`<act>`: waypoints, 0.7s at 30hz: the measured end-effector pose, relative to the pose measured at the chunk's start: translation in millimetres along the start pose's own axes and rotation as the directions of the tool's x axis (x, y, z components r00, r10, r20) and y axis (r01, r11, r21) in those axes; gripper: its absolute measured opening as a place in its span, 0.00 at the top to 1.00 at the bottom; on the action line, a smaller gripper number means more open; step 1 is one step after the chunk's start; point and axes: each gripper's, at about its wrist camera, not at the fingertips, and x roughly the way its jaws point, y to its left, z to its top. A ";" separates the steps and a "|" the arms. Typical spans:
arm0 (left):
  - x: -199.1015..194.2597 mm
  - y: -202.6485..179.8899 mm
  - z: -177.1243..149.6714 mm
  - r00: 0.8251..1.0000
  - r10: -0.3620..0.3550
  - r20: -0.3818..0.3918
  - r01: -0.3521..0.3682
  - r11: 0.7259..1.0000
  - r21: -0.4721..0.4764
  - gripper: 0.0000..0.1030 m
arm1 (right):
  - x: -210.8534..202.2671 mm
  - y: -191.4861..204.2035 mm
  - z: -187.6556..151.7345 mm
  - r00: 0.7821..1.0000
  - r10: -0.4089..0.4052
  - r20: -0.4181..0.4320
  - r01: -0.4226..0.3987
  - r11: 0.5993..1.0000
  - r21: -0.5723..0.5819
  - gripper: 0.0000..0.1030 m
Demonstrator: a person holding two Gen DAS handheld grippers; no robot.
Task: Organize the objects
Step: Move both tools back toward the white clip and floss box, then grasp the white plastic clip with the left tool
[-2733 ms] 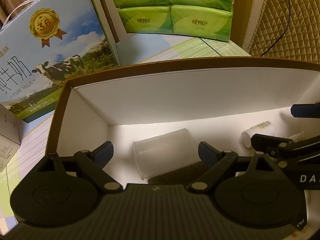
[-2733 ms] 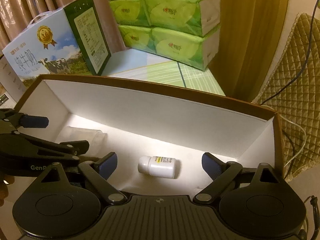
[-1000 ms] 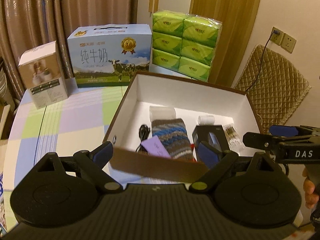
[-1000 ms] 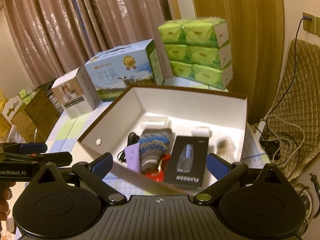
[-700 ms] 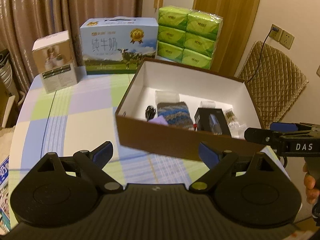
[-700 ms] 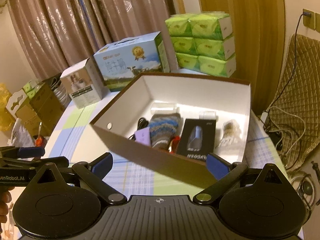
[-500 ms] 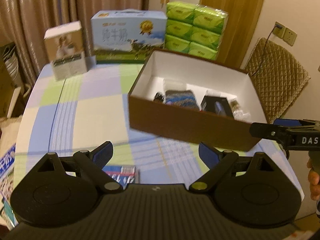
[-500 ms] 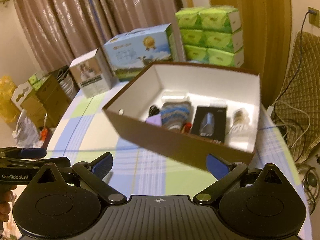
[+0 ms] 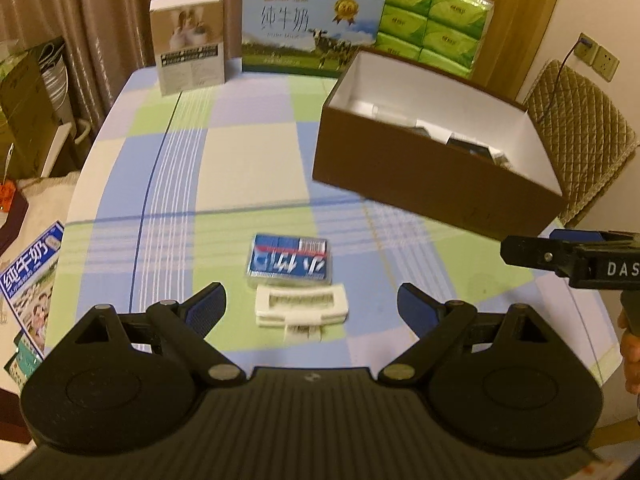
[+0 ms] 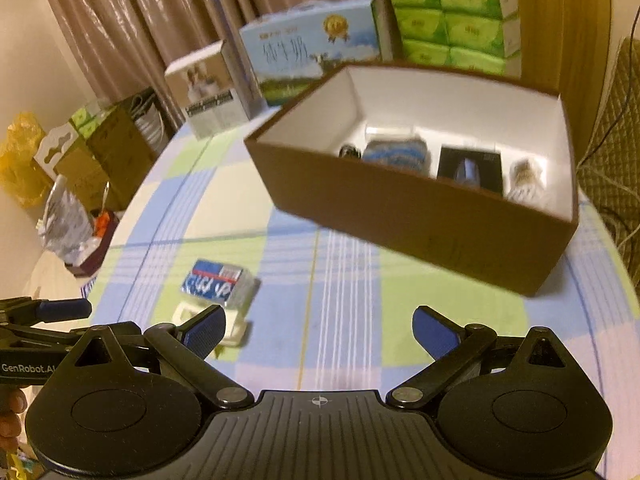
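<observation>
1. Blue tissue packet [image 9: 289, 258] and white plastic clip [image 9: 301, 307], lying touching on the checked worktop [image 9: 240, 168], just ahead of the left tongs [image 9: 312, 307], between the spread fingers.
2. Left tongs held wide open and empty above the worktop; right tongs [image 10: 319, 330] likewise spread, gripping nothing, off to the right with bare cloth in front.
3. Packet judged light and soft, film-wrapped and likely a little slippery; best pinched across the short sides, where the wrap gives without sliding.
4. Clip judged light, stiff and thin, lying flat and close to the packet's near edge; best taken across the narrow width, with risk of nudging the packet or pinching both together.
5. Motion blur over both items, so print and fine shape not readable.
6. Brown box [image 9: 436, 188] with white lining well apart to the right and farther back, already holding a striped knit piece [image 10: 396, 152], a black carton [image 10: 470, 168] and other small things too blurred to name.
7. Box's near wall standing tall, likely calling for a lift over the rim before any drop.
8. Milk carton [image 9: 310, 44], small photo box [image 9: 190, 42] and green tissue packs [image 9: 434, 12] lined up at the far edge, clear of the path.
</observation>
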 end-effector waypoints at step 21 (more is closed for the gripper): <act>39.7 -3.7 -26.0 0.997 0.033 -0.073 -0.034 0.999 -0.011 0.12 | 42.8 -18.3 -15.5 0.994 -0.011 -0.110 0.011 1.000 -0.006 0.06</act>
